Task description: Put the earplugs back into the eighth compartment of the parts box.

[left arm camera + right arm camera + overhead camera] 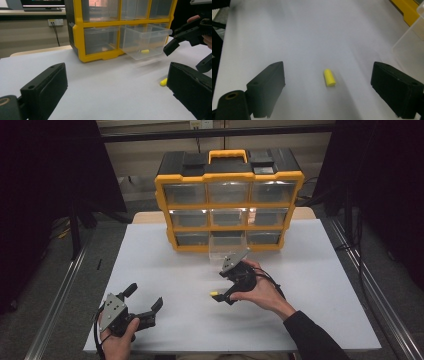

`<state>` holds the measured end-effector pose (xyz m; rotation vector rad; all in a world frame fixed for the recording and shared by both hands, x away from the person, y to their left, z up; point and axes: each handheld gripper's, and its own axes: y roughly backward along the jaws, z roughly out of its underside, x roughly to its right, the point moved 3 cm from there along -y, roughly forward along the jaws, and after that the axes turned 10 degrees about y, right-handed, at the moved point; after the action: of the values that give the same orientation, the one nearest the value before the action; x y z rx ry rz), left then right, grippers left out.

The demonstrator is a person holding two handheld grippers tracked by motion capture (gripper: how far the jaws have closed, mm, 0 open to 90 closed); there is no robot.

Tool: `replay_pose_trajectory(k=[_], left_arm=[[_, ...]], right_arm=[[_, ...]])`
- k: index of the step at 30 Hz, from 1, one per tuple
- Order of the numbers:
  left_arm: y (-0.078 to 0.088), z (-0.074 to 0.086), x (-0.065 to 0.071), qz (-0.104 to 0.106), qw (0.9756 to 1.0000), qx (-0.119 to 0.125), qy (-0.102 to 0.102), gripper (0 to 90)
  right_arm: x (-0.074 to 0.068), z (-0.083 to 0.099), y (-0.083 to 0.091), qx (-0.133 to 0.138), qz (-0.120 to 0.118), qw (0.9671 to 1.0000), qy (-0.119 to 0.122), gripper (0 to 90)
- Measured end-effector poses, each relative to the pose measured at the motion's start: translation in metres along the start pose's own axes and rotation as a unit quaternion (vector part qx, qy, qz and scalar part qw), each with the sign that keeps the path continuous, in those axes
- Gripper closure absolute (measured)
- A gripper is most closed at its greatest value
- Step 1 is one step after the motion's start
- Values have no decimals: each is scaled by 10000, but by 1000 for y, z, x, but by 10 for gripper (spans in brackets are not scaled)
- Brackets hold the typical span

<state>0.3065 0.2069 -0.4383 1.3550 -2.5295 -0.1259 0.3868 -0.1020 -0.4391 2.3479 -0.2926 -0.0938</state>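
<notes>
A small yellow cylinder (214,294) lies on the white tabletop (165,265). My right gripper (220,286) hovers over it, open, and the piece (329,77) sits between the spread jaws without touching either. Behind stands a yellow and black drawer organizer (229,205). Its bottom middle clear drawer (225,247) is pulled out and tips down. In the left gripper view that drawer (147,40) holds another yellow piece (145,51). My left gripper (146,295) rests near the front left of the table, open and holding nothing. It looks toward the cylinder (163,81) and the right gripper (187,56).
The organizer's other clear drawers (185,194) are pushed in. A black carry handle with a yellow grip (228,156) tops it. Metal rails (60,295) run along both sides of the table, and dark curtains (45,170) hang to left and right.
</notes>
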Motion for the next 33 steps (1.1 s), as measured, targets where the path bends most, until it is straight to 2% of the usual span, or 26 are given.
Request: replay_pose_trajectory(k=[6,8,12,20,25,29,33], left_arm=[[0,0,0,11,10000,23,33,34],[0,0,0,9,10000,16,34,34],[0,0,0,9,10000,-4,1,34],[0,0,0,18,10000,35,55,34],[0,0,0,24,10000,32,55,34],[0,0,0,-1,10000,32,33,34],[0,0,0,16,10000,15,49,34]], right_arm=[[4,-4,-11,-196,-204,9996,10,141],[5,-4,-15,-310,-174,9994,-4,152],[11,-5,-21,-553,-272,9981,-49,188],[16,-6,-27,-847,-394,9956,24,320],[15,-7,-33,-1244,-542,9907,78,417],[16,-9,-38,-1296,-533,9900,154,487],[17,-6,-40,-1413,-590,9881,124,565]])
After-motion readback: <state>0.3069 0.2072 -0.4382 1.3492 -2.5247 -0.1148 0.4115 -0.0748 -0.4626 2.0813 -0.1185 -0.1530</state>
